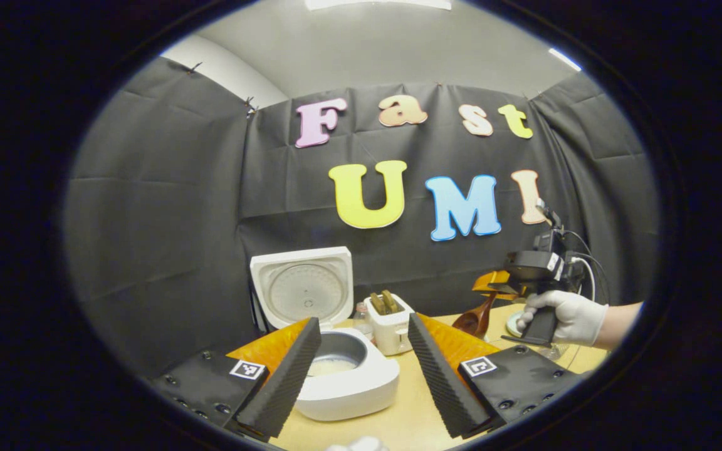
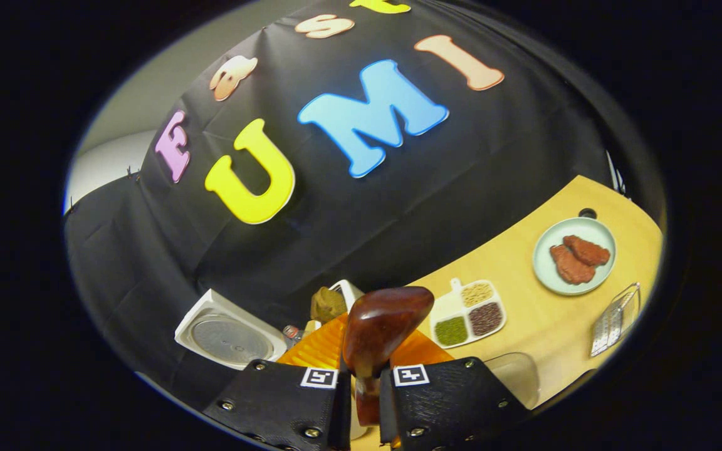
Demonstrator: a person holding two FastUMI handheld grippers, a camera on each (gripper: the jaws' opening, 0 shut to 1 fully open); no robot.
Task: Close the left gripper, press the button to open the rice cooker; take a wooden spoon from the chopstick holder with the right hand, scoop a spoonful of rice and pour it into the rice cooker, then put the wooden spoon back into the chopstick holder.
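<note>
Jaws: right gripper (image 2: 361, 401) clamps the wooden spoon (image 2: 381, 329) by its handle, bowl forward for scooping; left gripper (image 1: 361, 369) stands apart, unloaded. Rice cooker (image 1: 342, 376) at 6 o'clock, lid up, ready.

Black cloth booth around a pale wooden desk

Creased black cloth (image 1: 167, 207) hangs behind and beside the desk (image 2: 549, 319); above it a grey ceiling (image 1: 386, 50) carries bright light strips (image 1: 376, 4).

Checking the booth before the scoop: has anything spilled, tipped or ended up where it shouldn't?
Nothing stands out. The rice cooker sits open and upright, the right gripper holds the wooden spoon, and I see no spill on the table.
</note>
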